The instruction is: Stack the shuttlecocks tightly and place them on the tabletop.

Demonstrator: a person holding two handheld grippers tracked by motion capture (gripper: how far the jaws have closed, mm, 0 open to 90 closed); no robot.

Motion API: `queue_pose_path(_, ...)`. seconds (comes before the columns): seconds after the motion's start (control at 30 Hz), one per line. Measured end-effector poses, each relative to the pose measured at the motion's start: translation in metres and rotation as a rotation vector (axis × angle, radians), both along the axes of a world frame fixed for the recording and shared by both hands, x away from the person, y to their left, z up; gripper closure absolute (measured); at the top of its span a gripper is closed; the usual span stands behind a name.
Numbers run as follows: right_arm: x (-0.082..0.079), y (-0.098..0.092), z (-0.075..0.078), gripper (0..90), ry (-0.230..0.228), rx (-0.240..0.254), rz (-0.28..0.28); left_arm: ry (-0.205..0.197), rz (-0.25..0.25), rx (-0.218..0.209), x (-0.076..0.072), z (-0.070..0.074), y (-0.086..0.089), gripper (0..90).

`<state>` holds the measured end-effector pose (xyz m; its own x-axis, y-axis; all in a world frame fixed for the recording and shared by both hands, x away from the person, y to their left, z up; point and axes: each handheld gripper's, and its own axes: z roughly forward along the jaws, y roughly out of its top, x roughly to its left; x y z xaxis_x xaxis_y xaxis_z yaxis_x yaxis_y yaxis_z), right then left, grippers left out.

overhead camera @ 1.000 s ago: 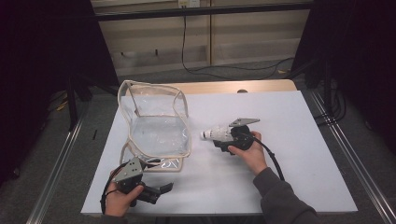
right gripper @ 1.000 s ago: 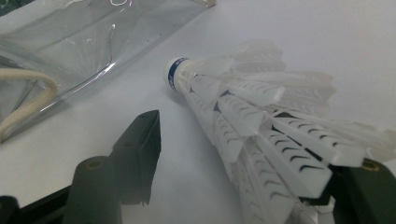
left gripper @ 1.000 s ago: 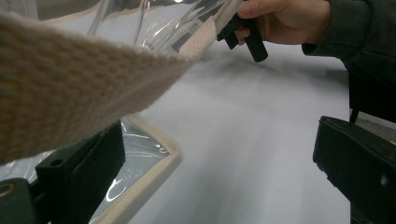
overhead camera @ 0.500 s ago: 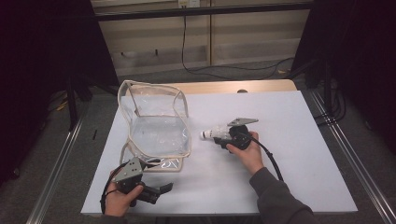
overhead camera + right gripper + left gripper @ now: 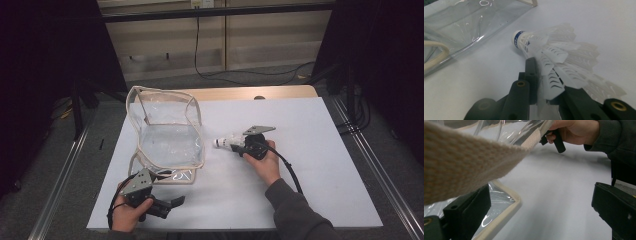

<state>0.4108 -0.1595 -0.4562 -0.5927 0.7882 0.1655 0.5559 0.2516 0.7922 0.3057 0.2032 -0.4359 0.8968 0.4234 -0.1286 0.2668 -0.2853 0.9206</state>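
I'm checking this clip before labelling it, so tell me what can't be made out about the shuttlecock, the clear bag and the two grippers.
- Shuttlecock: the right gripper, whose jaws have just been closing, covers the skirt's near end in the right gripper view; the blue band's print is too small.
- Clear bag: its opening's state is unclear in the high view; glare hides it.
- Left gripper: the webbing strap blurs across the left gripper view, hiding the bag behind it.

This is looking like a lab recording station: black curtains [image 5: 45,75] are hanging on both sides, a white rectangular board is serving as the worktop [image 5: 310,150], metal floor rails [image 5: 65,170] are running along its side edges, and black cables [image 5: 200,50] are trailing down the pale back wall.
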Motion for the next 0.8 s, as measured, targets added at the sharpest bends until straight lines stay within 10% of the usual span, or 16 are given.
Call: queue_pose_path(0.8, -0.005, -0.008, 0.014, 88.1, -0.002, 0.068, 0.070, 0.000, 0.007, -0.001, -0.001, 0.000, 0.002, 2.3)
